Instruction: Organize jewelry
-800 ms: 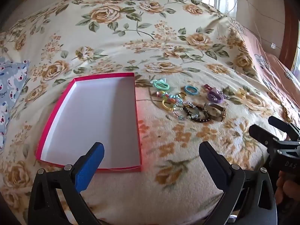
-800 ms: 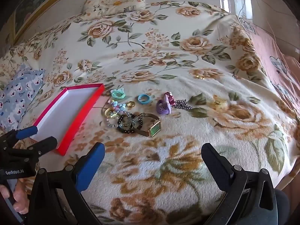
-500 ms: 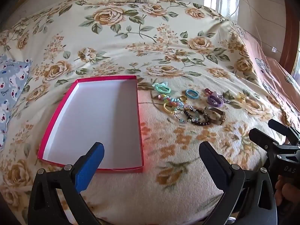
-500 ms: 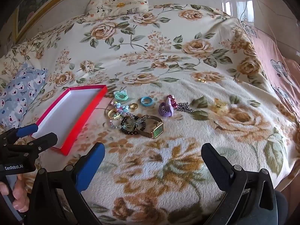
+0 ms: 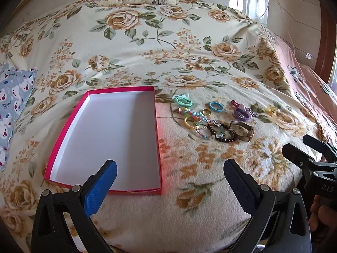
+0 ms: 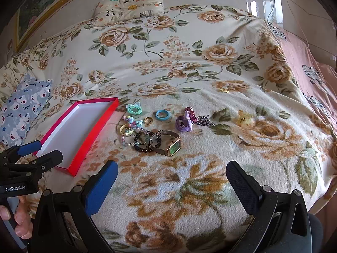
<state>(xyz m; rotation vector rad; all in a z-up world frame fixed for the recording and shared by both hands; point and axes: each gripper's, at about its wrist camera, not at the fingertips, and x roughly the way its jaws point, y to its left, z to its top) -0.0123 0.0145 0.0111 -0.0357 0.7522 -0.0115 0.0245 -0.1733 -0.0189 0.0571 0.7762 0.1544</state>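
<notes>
bright daylight | window glare far right | sharp | fisheye-bent, dark corners

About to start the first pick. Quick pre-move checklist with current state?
1. Left gripper jaws open, nothing held: ok.
2. Right gripper jaws open, nothing held: ok.
3. Box open, nothing inside: ok.
4. Jewelry reachable on blanket right of box: ok.
5. Pieces separated: not ok; watch, dark bracelet and bead strand lie tangled or overlapping.
6. Strays: gold clasp and yellow clip lie apart from the cluster: not ok.
</notes>
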